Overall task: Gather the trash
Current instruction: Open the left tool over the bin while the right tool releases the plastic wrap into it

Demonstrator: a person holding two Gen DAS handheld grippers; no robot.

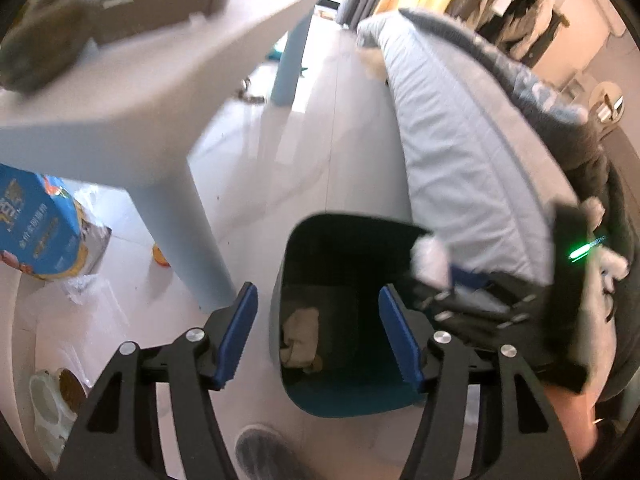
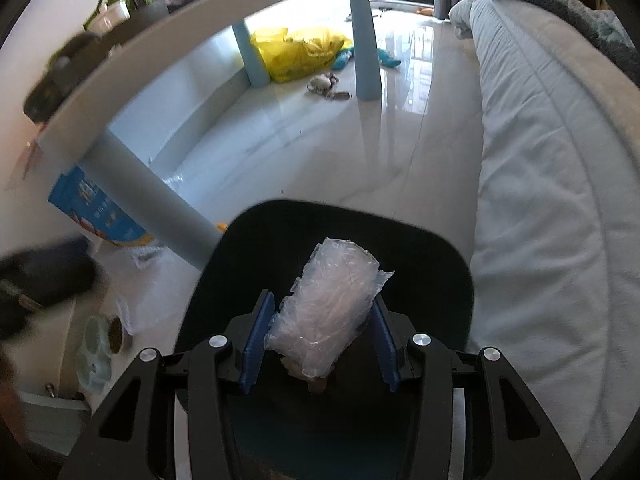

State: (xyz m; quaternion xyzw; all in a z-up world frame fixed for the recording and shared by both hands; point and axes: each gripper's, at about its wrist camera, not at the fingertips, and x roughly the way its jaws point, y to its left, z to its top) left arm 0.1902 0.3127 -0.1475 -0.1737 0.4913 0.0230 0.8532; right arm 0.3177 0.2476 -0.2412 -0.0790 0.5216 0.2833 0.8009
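A glossy white tiled floor [image 2: 320, 136] runs between a pale blue table [image 1: 152, 92] on the left and a light blue mattress [image 2: 540, 200] on the right. A dark trash bin [image 2: 248, 264] stands on the floor just beside the nearest table leg [image 2: 152, 200], with a crumpled tan wad [image 1: 300, 336] inside. The right gripper [image 2: 320, 336] pinches a crinkled clear plastic bag [image 2: 328, 304] directly above the bin's opening. The left gripper [image 1: 318, 336] hangs spread wide, holding nothing, over the bin. A blue pet-food bag [image 1: 36, 228] and a feeding dish [image 2: 100, 344] sit left of the table leg; a yellow plastic bag [image 2: 300, 52] lies beyond.
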